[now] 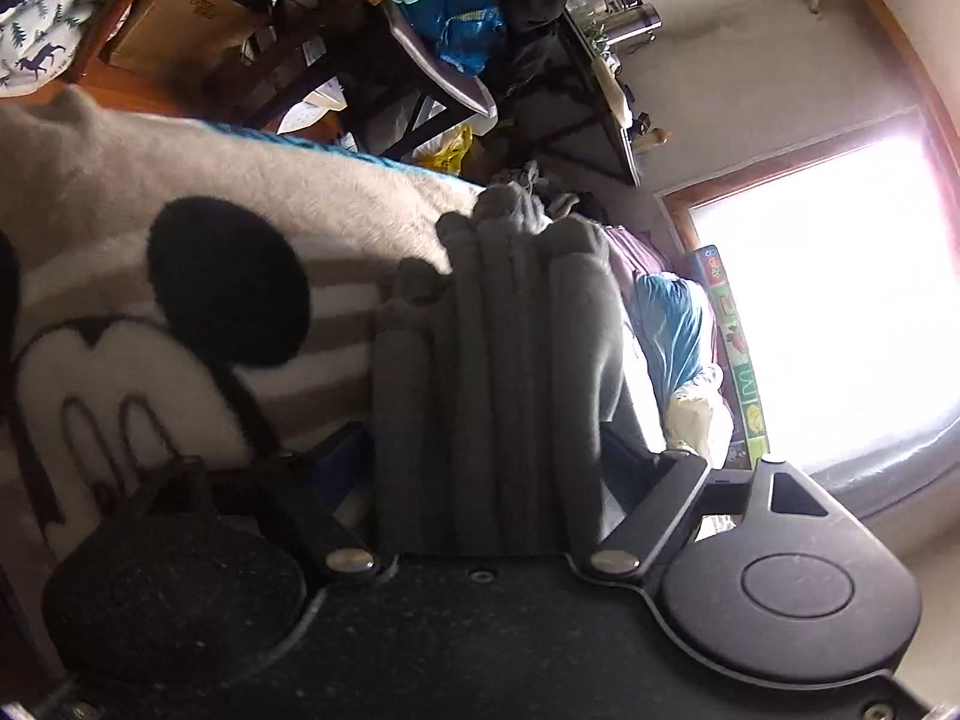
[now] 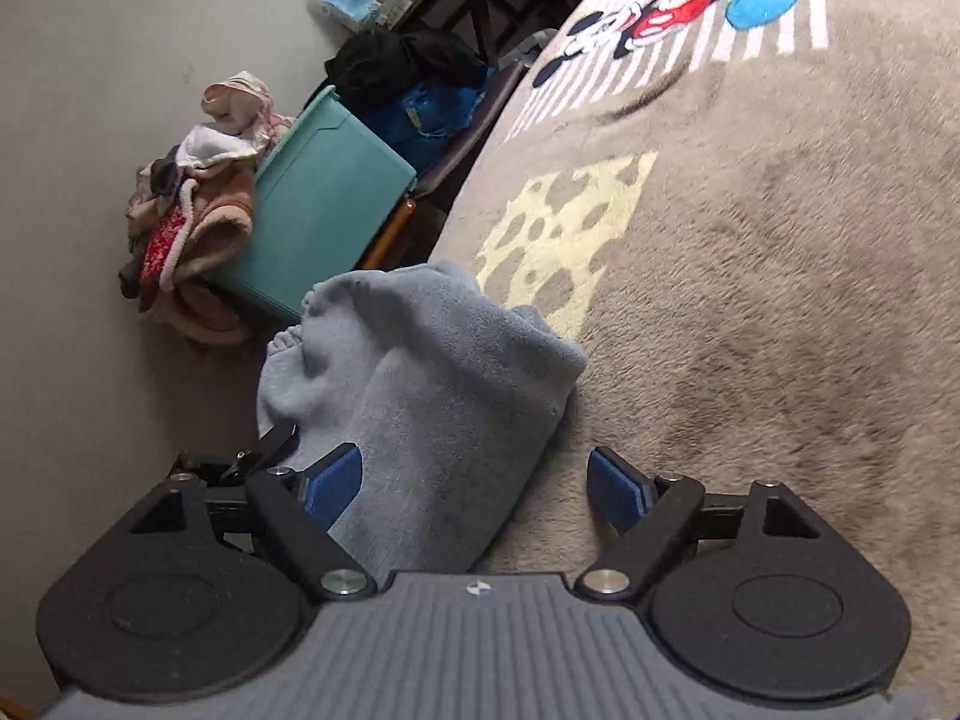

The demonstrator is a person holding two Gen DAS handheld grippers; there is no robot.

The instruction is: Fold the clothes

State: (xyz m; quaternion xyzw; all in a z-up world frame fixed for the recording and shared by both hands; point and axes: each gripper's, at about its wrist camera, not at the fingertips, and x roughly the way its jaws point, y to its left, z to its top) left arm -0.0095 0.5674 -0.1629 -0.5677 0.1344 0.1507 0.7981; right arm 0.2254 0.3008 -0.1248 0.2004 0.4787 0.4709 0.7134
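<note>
A grey fleece garment (image 1: 498,372) lies bunched in long ridges on the beige cartoon-mouse blanket (image 1: 180,180). My left gripper (image 1: 486,456) has its jaws wide apart, and the bunched cloth fills the whole gap between them. In the right wrist view the same grey garment (image 2: 432,396) sits in a heap at the blanket's (image 2: 750,300) edge. My right gripper (image 2: 474,483) is open around the heap's near end. Its left blue pad (image 2: 333,480) touches the cloth, while the right pad (image 2: 618,489) stands free over the blanket.
A teal bin (image 2: 324,210) with a pile of clothes (image 2: 192,228) beside it stands past the bed edge. Dark furniture and bags (image 1: 456,30) crowd the far side. A bright window (image 1: 828,300) and a blue cloth (image 1: 672,324) lie beyond the garment.
</note>
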